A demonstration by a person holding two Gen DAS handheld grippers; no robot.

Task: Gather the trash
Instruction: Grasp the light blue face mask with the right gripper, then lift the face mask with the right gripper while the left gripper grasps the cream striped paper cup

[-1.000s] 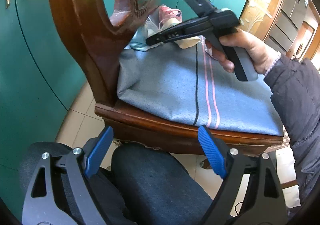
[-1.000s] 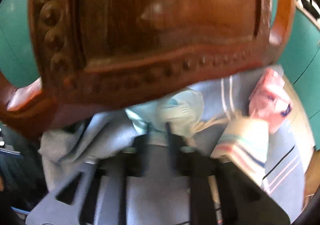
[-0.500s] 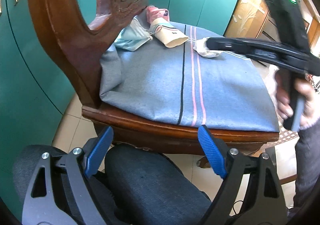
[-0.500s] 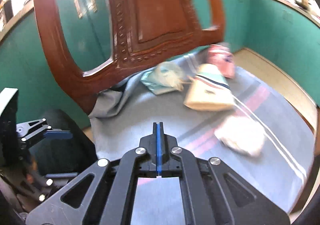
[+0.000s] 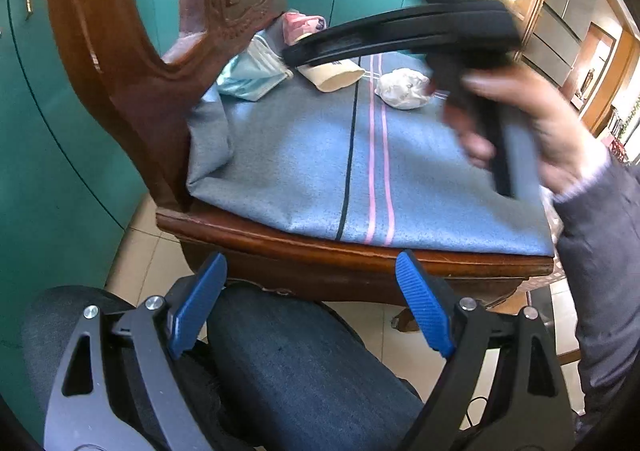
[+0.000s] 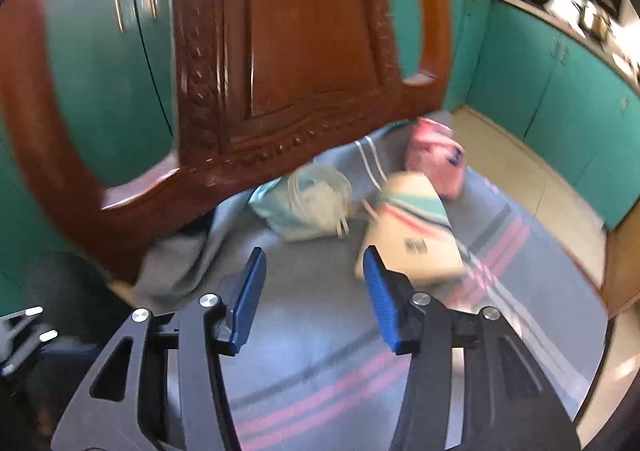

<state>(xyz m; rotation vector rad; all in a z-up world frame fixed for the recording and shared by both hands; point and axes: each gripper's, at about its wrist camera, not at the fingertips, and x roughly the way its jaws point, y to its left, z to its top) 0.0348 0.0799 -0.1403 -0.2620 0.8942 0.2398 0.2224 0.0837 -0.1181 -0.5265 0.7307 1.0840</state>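
Trash lies at the back of a wooden chair's seat, on a blue-grey striped cloth (image 5: 304, 155). There is a light blue face mask (image 6: 308, 203), a paper cup (image 6: 408, 227) on its side, a pink packet (image 6: 436, 163) and a crumpled white paper ball (image 5: 402, 87). My right gripper (image 6: 314, 291) hovers over the cloth just short of the mask and cup. Its jaws are opening and nothing is between them. My left gripper (image 5: 310, 307) stands open and empty below the seat's front edge, above a person's knee.
The carved chair back (image 6: 280, 51) rises right behind the trash. Teal cabinets (image 5: 60, 131) stand to the left and behind. A hand and dark sleeve (image 5: 600, 251) hold the right gripper over the seat's right side. A jeans-clad leg (image 5: 304, 367) lies under my left gripper.
My right gripper pulled back from the mask with its jaws shut and empty, then swung in toward the mask and cup again with the jaws parted. The left gripper has stayed put.
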